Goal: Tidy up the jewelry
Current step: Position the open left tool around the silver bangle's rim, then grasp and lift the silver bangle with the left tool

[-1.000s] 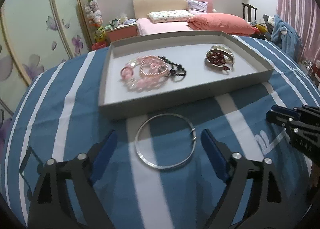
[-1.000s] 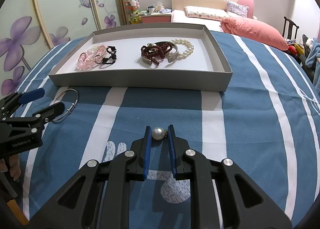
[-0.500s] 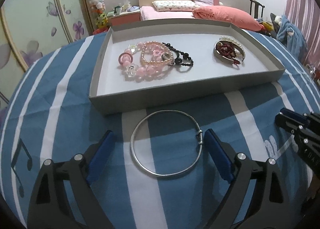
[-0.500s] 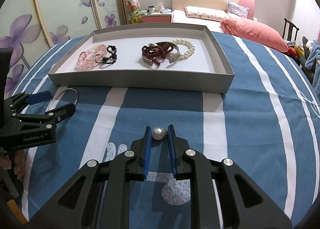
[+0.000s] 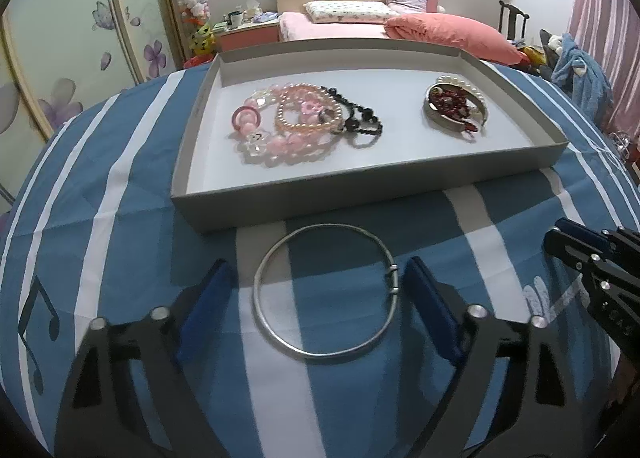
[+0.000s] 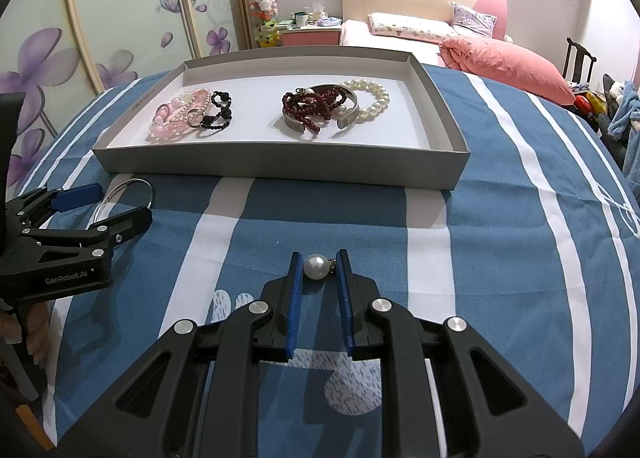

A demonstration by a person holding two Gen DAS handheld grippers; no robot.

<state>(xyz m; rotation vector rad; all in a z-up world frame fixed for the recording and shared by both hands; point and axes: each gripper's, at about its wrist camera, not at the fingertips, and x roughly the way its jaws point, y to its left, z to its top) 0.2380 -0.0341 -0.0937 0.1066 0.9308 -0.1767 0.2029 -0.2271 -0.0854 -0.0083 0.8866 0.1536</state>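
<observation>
Left wrist view: left hand-held gripper [image 5: 316, 290] open, straddling silver bangle [image 5: 326, 290] before tray [image 5: 360, 187]. Right hand-held gripper [image 6: 318, 278] pinches pearl [image 6: 316, 266]. Risk: thin bangle slipping out.

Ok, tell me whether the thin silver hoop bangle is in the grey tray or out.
Out. The thin silver hoop bangle lies on the striped cloth before the grey tray, between the open left gripper fingers.

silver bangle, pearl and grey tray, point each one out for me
silver bangle [image 5: 326, 350], left wrist view, on its near rim.
pearl [image 6: 316, 266], right wrist view, on the bead's face.
grey tray [image 6: 280, 163], right wrist view, on its front wall.
</observation>
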